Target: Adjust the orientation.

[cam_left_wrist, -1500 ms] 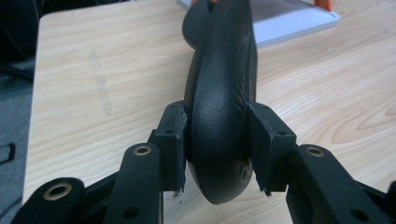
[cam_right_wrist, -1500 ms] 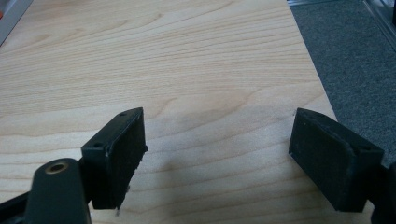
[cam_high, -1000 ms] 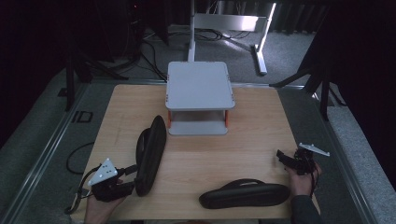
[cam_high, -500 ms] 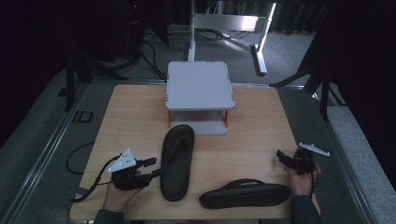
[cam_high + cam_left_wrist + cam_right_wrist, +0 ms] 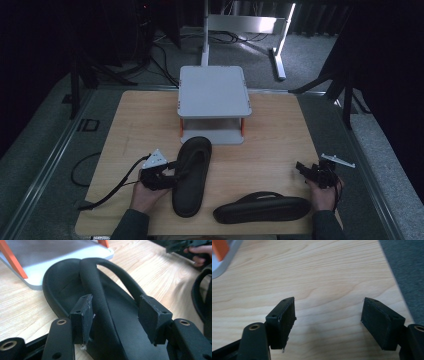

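The left tongs [image 5: 167, 176] stand wide around the strap of a black sandal [image 5: 191, 175]; their jaws have just been opening, and the pads sit clear of the strap on both sides. The sandal's toe points at the grey stand [image 5: 212, 102] beyond them. The right tongs [image 5: 307, 171], just narrowing, gape over bare tabletop [image 5: 272, 150], a second sandal [image 5: 261, 208] lying near them.

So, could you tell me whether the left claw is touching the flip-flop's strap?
Cannot tell: in the left gripper view the left claw straddles the strap, with only a narrow sliver beside one pad.
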`<control>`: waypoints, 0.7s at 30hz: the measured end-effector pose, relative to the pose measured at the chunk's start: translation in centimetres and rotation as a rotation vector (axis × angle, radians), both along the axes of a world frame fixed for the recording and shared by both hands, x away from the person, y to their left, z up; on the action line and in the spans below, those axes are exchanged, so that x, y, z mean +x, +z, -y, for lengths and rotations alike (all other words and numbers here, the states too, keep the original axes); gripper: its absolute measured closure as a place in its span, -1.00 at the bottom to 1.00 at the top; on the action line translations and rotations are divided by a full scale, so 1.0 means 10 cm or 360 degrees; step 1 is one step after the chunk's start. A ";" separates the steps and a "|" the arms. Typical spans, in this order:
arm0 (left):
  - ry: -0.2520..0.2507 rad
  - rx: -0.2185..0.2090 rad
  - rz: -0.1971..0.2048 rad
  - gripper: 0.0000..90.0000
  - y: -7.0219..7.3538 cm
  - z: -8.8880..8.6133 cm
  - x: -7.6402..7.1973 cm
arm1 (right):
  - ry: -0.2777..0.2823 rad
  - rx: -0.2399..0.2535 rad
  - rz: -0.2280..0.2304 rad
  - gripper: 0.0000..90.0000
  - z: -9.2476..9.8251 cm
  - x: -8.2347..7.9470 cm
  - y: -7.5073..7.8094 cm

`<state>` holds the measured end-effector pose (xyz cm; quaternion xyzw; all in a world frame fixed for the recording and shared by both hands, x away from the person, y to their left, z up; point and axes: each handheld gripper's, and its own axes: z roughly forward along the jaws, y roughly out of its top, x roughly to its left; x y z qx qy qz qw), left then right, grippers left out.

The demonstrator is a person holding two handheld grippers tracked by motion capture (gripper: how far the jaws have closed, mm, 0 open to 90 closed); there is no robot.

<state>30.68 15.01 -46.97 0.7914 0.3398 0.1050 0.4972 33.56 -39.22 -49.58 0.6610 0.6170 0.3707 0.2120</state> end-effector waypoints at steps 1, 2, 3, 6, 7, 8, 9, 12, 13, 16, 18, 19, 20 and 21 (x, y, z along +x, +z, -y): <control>-0.0005 0.0004 0.0006 0.01 0.00 0.00 -0.01 | 0.0021 0.0010 -0.0004 -0.38 -0.01 -0.01 0.02; -0.0011 -0.0006 0.0008 0.01 0.02 0.01 -0.03 | 0.0032 0.0009 0.0001 -0.36 -0.02 -0.02 0.04; -0.0019 -0.0019 0.0009 0.01 0.03 0.01 -0.05 | 0.0055 0.0004 0.0017 -0.36 -0.04 -0.04 0.08; -0.0038 -0.0037 0.0009 -0.01 0.07 0.01 -0.08 | 0.0083 0.0007 0.0042 -0.35 -0.07 -0.07 0.15; -0.0076 -0.0053 0.0009 -0.01 0.12 0.04 -0.16 | 0.0107 0.0001 0.0058 -0.35 -0.08 -0.09 0.19; -0.0105 -0.0063 0.0006 -0.04 0.14 0.05 -0.20 | 0.0170 -0.0028 0.0086 -0.35 -0.13 -0.17 0.30; -0.0136 -0.0066 0.0001 -0.06 0.15 0.08 -0.23 | 0.0196 -0.0031 0.0099 -0.35 -0.14 -0.21 0.34; -0.0227 -0.0067 -0.0013 -0.09 0.19 0.18 -0.33 | 0.0261 -0.0032 0.0137 -0.35 -0.15 -0.36 0.46; -0.0260 -0.0073 -0.0017 -0.10 0.20 0.22 -0.36 | 0.0278 -0.0023 0.0148 -0.35 -0.15 -0.40 0.49; -0.0388 -0.0099 -0.0050 -0.13 0.21 0.37 -0.42 | 0.0297 0.0007 0.0176 -0.35 -0.12 -0.51 0.57; -0.0477 -0.0105 -0.0082 -0.16 0.21 0.48 -0.45 | 0.0307 0.0032 0.0188 -0.35 -0.11 -0.56 0.60; -0.0514 -0.0097 -0.0088 -0.16 0.21 0.53 -0.46 | 0.0306 0.0038 0.0191 -0.35 -0.11 -0.58 0.61; -0.0546 -0.0086 -0.0090 -0.20 0.20 0.58 -0.48 | 0.0307 0.0032 0.0199 -0.35 -0.10 -0.59 0.61; -0.0571 -0.0082 -0.0099 -0.24 0.19 0.63 -0.48 | 0.0308 0.0031 0.0202 -0.35 -0.11 -0.59 0.61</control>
